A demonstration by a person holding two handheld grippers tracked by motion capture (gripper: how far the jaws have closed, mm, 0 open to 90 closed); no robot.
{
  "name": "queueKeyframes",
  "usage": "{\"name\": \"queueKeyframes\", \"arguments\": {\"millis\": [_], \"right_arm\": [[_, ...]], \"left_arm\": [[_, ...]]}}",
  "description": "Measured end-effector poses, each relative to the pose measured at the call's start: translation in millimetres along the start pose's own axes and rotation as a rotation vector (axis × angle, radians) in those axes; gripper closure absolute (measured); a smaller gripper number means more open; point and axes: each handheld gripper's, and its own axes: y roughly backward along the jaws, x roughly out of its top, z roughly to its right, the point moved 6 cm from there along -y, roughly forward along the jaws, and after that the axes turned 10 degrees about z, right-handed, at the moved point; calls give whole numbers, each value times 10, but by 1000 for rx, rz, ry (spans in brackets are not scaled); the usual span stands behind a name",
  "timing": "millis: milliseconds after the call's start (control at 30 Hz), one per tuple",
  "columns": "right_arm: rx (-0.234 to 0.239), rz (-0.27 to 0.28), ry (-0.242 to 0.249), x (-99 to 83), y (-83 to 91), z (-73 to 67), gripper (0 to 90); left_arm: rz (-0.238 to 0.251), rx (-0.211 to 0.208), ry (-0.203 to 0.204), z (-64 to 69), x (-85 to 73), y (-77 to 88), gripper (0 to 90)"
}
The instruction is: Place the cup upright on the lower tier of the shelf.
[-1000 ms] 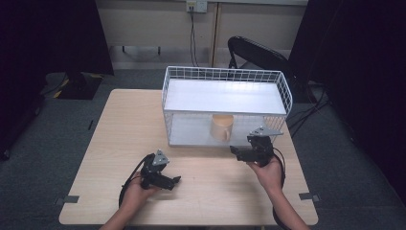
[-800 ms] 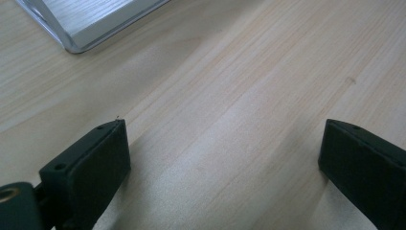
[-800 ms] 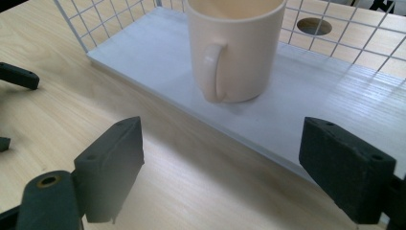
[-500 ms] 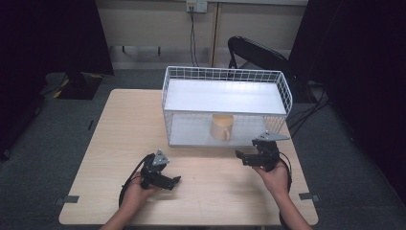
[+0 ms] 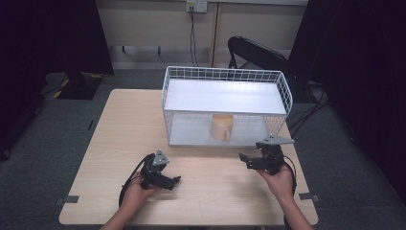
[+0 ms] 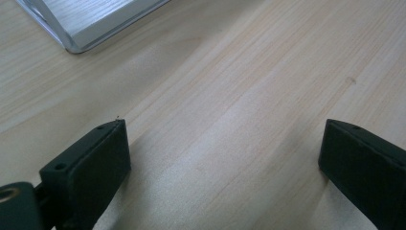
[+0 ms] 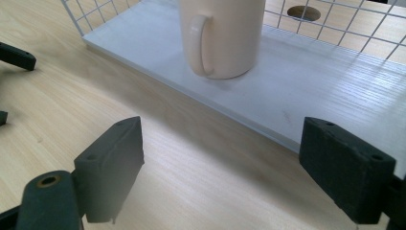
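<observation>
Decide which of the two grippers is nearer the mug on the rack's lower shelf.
The right gripper: it sits just in front of the wire rack, close to the mug. The left gripper rests farther back, toward the table's near edge.

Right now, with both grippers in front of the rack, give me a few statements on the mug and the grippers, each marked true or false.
1. The mug stands upright on the wire rack's lower shelf. True.
2. The right gripper is shut on the mug. False: its fingers are spread wide over the table, clear of the mug.
3. The left gripper is open above bare wood. True.
4. The mug's handle faces away from the right gripper. False: it faces it.
</observation>
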Motion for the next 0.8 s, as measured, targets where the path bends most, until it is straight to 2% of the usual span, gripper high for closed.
{"name": "queueKeyframes", "arguments": {"millis": [267, 800], "right_arm": [[6, -6, 19, -86, 57, 11, 149], [0, -23, 22, -214, 177, 85, 149]], "left_arm": [[0, 0, 0, 0, 0, 0, 32], [-2, 3, 1, 1, -1, 1, 32]]}}
